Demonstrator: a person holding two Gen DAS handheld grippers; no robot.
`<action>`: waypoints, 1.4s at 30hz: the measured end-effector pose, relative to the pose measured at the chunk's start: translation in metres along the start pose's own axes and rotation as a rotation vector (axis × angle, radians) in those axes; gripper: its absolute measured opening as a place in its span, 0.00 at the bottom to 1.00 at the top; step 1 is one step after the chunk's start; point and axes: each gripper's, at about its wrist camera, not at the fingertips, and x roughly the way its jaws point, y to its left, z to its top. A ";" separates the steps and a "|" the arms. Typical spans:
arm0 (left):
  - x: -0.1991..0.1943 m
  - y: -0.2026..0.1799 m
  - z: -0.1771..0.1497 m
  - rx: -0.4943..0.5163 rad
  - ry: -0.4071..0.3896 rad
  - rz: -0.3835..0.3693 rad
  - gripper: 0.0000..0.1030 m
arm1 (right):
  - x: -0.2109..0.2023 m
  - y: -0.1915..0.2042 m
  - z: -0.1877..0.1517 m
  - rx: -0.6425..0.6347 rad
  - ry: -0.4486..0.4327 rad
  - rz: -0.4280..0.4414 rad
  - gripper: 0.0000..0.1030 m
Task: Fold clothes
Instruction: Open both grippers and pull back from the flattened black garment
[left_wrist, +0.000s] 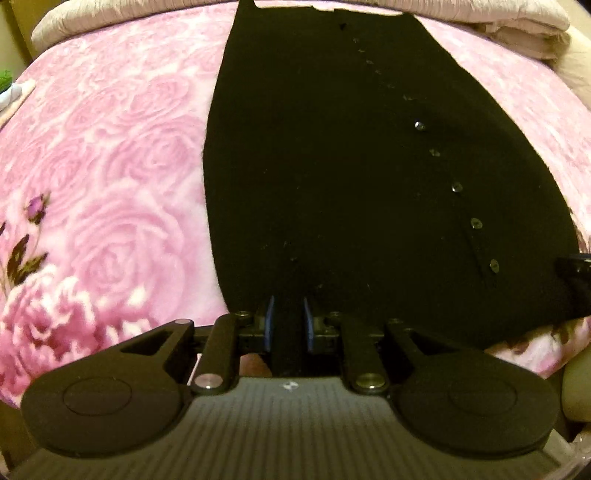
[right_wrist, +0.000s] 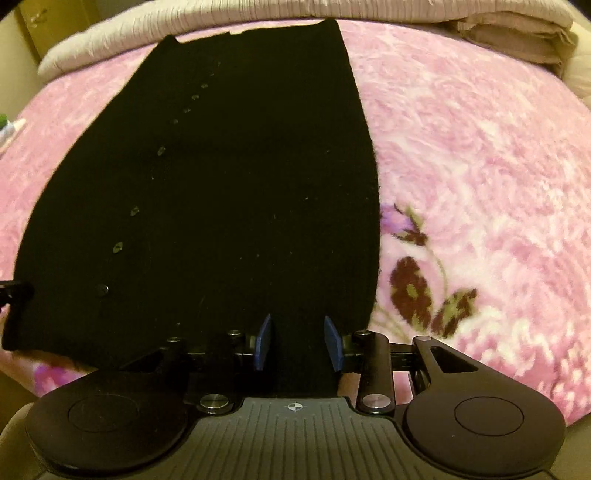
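Nearest my left-wrist lens, the left gripper (left_wrist: 289, 325) is sitting at the near hem of a black buttoned garment (left_wrist: 332, 166), its blue-padded fingers (left_wrist: 269, 321) standing only a narrow gap apart with dark cloth running up between them. I cannot tell whether the pads are actually pinching the fabric or just straddling it (black on black is hiding the contact).

The garment is lying flat and lengthwise on a pink rose-patterned blanket (left_wrist: 110, 166) covering the bed, stretching away from me toward a folded beige quilt (left_wrist: 517, 33) at the far edge. A row of small dark buttons (left_wrist: 420, 126) is running up its right half in this view.

In the right-wrist view, the right gripper (right_wrist: 298, 345) is resting at the same near hem, closer to the garment's right edge. Its blue fingers (right_wrist: 332, 343) are standing somewhat wider apart than the left pair, again with black cloth lying between them; here too I cannot say whether they are gripping it.

Each camera is catching a dark sliver of the other gripper at the frame edge (right edge of the left view, left edge of the right view), so the two are working side by side along the hem.
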 end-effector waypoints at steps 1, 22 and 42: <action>0.000 0.001 -0.002 -0.008 -0.016 -0.004 0.14 | -0.001 0.001 -0.003 0.003 -0.018 0.000 0.36; -0.120 -0.044 -0.060 -0.041 -0.300 0.112 0.30 | -0.088 0.046 -0.056 0.081 -0.352 -0.056 0.47; -0.191 -0.071 -0.110 -0.013 -0.426 0.097 0.34 | -0.181 0.075 -0.114 0.069 -0.487 -0.027 0.49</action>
